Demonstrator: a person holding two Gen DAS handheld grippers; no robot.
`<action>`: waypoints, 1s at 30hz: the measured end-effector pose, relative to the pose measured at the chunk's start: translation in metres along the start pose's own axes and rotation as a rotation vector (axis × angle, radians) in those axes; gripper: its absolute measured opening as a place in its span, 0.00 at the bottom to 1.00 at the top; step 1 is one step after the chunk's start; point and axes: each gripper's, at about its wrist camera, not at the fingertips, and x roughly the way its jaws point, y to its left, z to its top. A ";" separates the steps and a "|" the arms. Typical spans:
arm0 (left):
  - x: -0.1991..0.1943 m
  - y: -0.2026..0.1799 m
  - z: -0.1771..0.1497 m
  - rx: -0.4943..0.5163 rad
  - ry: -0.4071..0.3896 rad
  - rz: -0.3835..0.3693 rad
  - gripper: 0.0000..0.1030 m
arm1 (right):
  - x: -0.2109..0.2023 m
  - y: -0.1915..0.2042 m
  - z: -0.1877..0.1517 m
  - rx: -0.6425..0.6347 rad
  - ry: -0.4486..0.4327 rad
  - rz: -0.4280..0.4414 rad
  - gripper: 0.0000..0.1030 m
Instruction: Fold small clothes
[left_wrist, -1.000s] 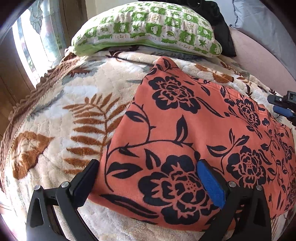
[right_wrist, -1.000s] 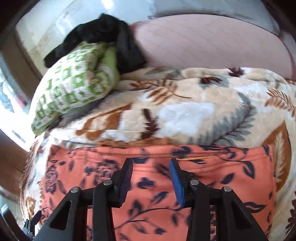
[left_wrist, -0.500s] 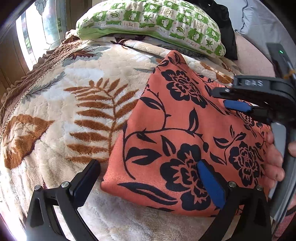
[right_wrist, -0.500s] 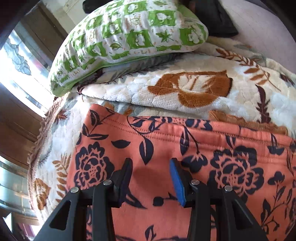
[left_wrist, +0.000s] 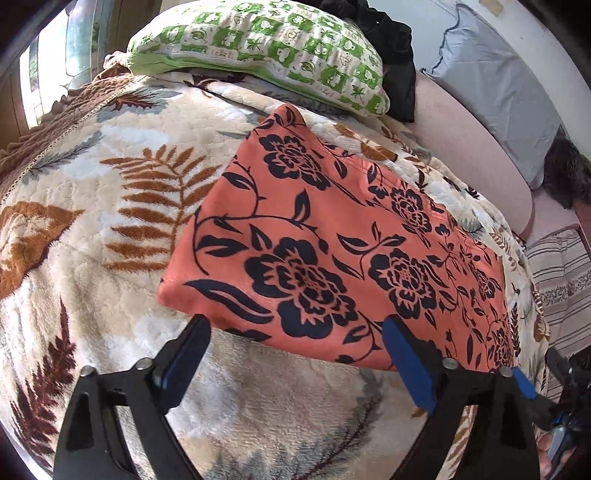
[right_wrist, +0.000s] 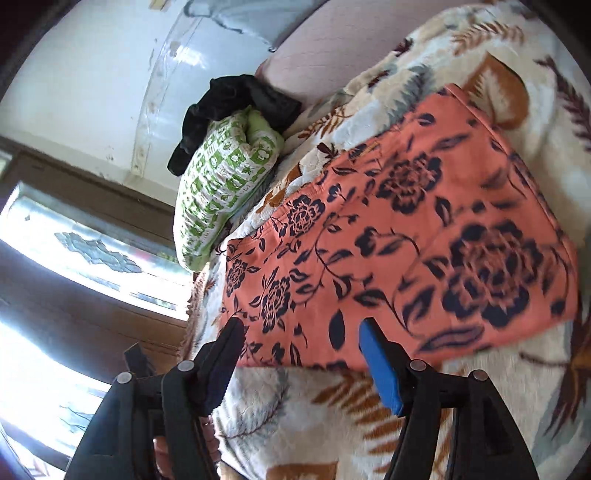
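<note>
A moment ago both grippers were right over the orange flowered cloth (left_wrist: 332, 236); now both have pulled back to its near edge, and it lies flat and folded on the bed blanket (left_wrist: 92, 221) in the middle of the frame. The fold looks done for now. The left gripper (left_wrist: 295, 358) is wide open and holds nothing; its tips sit just by the cloth's near edge. The right gripper (right_wrist: 301, 356) is open too and empty, at the lower middle of its view, just off the cloth (right_wrist: 406, 236). A green pillow (left_wrist: 266, 51) sits at the top.
</note>
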 end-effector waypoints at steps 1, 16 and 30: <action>0.002 -0.001 -0.002 -0.004 0.009 -0.007 0.68 | -0.005 -0.009 -0.010 0.037 0.001 0.015 0.70; 0.031 0.027 0.019 -0.240 0.037 -0.229 0.75 | 0.016 -0.076 -0.006 0.259 -0.123 -0.048 0.71; 0.035 0.026 0.013 -0.274 0.031 -0.150 0.53 | 0.032 -0.080 0.022 0.219 -0.228 -0.107 0.49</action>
